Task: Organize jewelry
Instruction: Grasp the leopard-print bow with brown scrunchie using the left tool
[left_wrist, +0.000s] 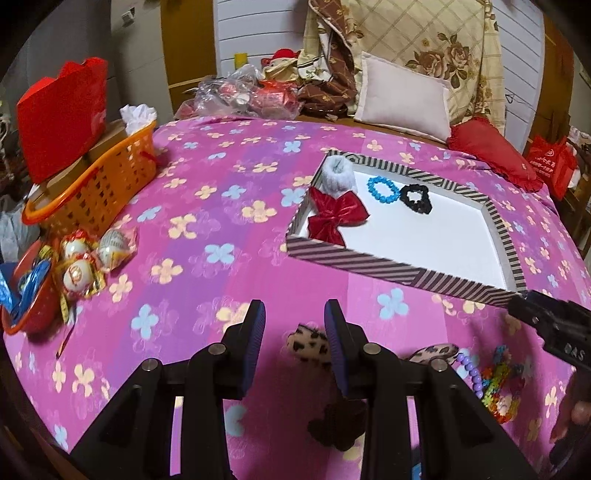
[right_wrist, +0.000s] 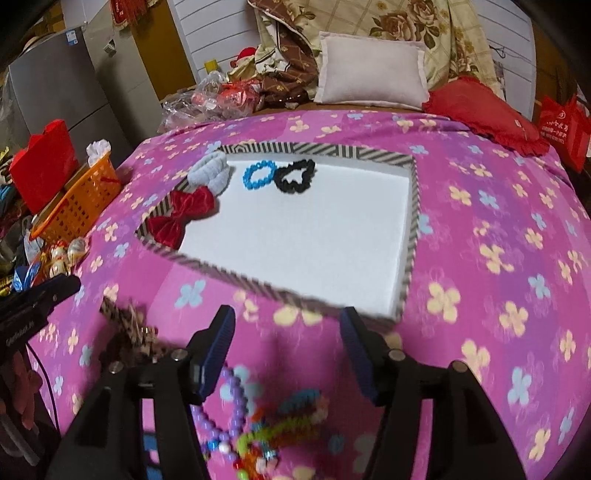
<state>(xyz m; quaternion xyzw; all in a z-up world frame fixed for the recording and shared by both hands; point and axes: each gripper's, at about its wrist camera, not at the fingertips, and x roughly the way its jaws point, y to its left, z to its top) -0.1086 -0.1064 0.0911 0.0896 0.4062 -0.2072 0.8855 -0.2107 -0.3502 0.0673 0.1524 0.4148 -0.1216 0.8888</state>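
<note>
A striped-rim tray (left_wrist: 388, 271) (right_wrist: 413, 221) with a white floor lies on the pink flowered bedspread. In its far left corner are a grey fluffy scrunchie (left_wrist: 340, 173) (right_wrist: 210, 171), a red bow (left_wrist: 336, 218) (right_wrist: 184, 214), a blue bead bracelet (left_wrist: 382, 188) (right_wrist: 256, 175) and a black scrunchie (left_wrist: 415, 197) (right_wrist: 295, 177). My left gripper (left_wrist: 295, 325) is open over a leopard-print hair piece (left_wrist: 310, 345) lying on the spread. My right gripper (right_wrist: 288, 332) is open and empty just short of the tray's near rim, above a purple bead bracelet (right_wrist: 232, 398) (left_wrist: 471, 369) and a multicoloured bracelet (right_wrist: 280, 435) (left_wrist: 502, 387).
An orange basket (left_wrist: 99, 184) with a red bag (left_wrist: 62, 110) stands off the bed's left side, with foil-wrapped balls (left_wrist: 81, 266) beside it. A pale pillow (left_wrist: 402, 103) and a red cushion (left_wrist: 491, 151) lie behind the tray. A dark brown bow (left_wrist: 332, 424) sits under my left gripper.
</note>
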